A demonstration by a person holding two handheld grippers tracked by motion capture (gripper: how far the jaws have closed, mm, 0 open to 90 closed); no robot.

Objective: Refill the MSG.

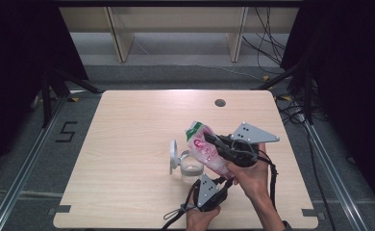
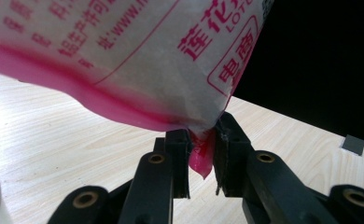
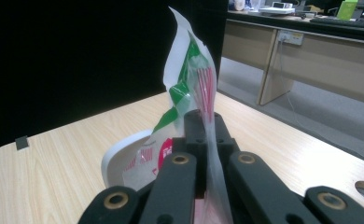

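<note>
A pink and white printed bag (image 1: 201, 143) hangs tilted over a clear glass jar (image 1: 191, 167) whose white lid (image 1: 174, 155) stands swung open on its left. My right gripper (image 1: 214, 141) is shut on the bag's upper part, near its green and white top (image 3: 189, 79), with the film pinched flat between the jaws (image 3: 203, 128). My left gripper (image 1: 224, 182) comes up from below. It is shut on the bag's pink bottom corner (image 2: 199, 161), which pokes down between the jaws (image 2: 201, 144). The bag's printed side (image 2: 138, 51) stretches above.
The jar stands right of the middle of a light wooden table (image 1: 128, 144), near the front. A round cable hole (image 1: 219, 102) sits at the table's far edge. Behind the table are a floor with cables and a wooden desk frame (image 1: 176, 29). Black curtains hang on both sides.
</note>
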